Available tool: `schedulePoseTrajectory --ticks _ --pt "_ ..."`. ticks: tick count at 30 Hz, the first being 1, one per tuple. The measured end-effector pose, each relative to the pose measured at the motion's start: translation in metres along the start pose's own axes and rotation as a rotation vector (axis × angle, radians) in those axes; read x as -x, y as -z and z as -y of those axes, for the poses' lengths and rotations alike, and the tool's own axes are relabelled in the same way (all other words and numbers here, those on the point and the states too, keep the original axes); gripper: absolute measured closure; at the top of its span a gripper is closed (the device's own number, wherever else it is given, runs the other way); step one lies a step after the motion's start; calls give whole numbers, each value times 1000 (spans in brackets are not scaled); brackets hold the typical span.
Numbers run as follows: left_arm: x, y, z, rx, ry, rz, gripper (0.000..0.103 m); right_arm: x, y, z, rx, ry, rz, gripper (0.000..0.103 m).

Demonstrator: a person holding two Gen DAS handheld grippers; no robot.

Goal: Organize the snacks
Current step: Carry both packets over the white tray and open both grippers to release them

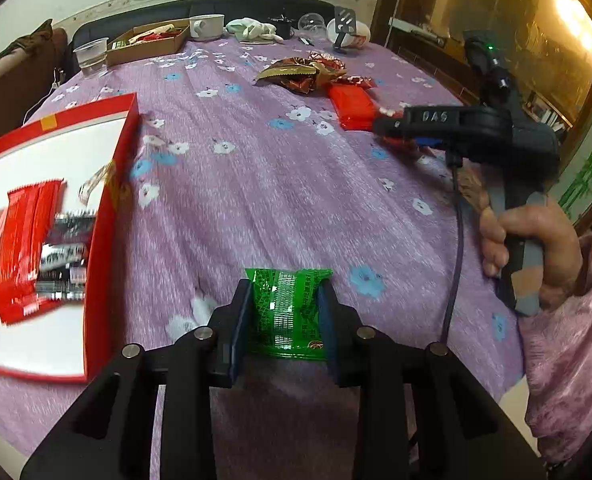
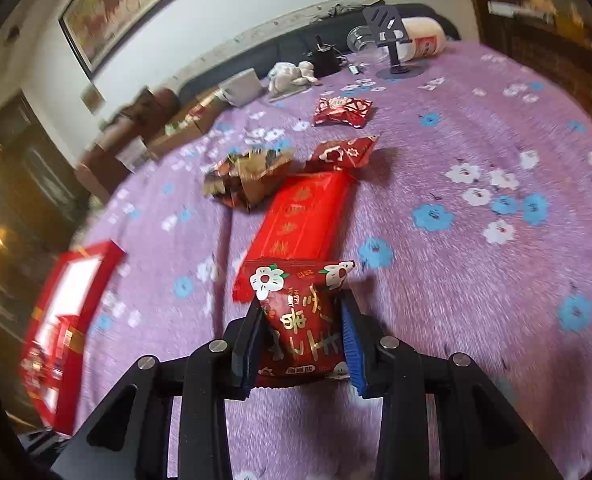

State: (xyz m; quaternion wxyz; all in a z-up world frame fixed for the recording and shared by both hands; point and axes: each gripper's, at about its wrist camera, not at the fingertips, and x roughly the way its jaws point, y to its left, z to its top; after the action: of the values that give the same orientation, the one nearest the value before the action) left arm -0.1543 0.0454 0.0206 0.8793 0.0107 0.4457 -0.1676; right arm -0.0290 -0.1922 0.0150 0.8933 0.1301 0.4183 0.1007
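Both tongs are loaded, so the step in hand looks like the carry: two snacks lifted from the loose pile and due for the red box (image 1: 112, 184). The left tongs (image 1: 284, 312) are closed on a green packet (image 1: 286, 312), pinched across its width by both pads, over the purple flowered cloth on the bench (image 1: 256, 184). The right tongs (image 2: 302, 332) grip a red packet (image 2: 302, 320) with white flowers and gold lettering, held clear above a long red pack (image 2: 304, 216) that lies on the cloth.

The red box sits at the left edge of the bench, open, with red wrappers (image 1: 28, 248) and some dark ones already laid inside. It is near the left tongs and well apart from the right.

Still loose on the cloth: a gold-brown crumpled wrapper (image 2: 248, 176) and two more red packets (image 2: 344, 110) beyond the long pack.

The next move probably calls for swinging the green packet over the box wall and letting go above a bare white part of the floor, then bringing the right load across the bench the same way without snagging the box rim
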Motion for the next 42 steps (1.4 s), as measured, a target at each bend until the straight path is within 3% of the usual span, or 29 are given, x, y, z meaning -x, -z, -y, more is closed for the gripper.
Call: schedulePoseTrajectory --ticks 1,6,14,22,31,42 --pt "1 2 -1 4 5 4 74 1 3 -8 28 18 -15 67" --pt "15 18 -6 11 28 39 74 14 25 -33 9 -96 -78 68" --pt "53 35 -16 -15 46 153 74 40 64 -75 -32 -415 -16 68" --pt "101 48 -56 62 -2 273 74 22 61 -112 -45 -509 -26 68" --pt "144 63 -113 171 -103 345 74 19 40 -187 28 -577 -13 68" --pt "152 58 -172 296 -210 400 74 7 53 -278 189 -660 -68 68"
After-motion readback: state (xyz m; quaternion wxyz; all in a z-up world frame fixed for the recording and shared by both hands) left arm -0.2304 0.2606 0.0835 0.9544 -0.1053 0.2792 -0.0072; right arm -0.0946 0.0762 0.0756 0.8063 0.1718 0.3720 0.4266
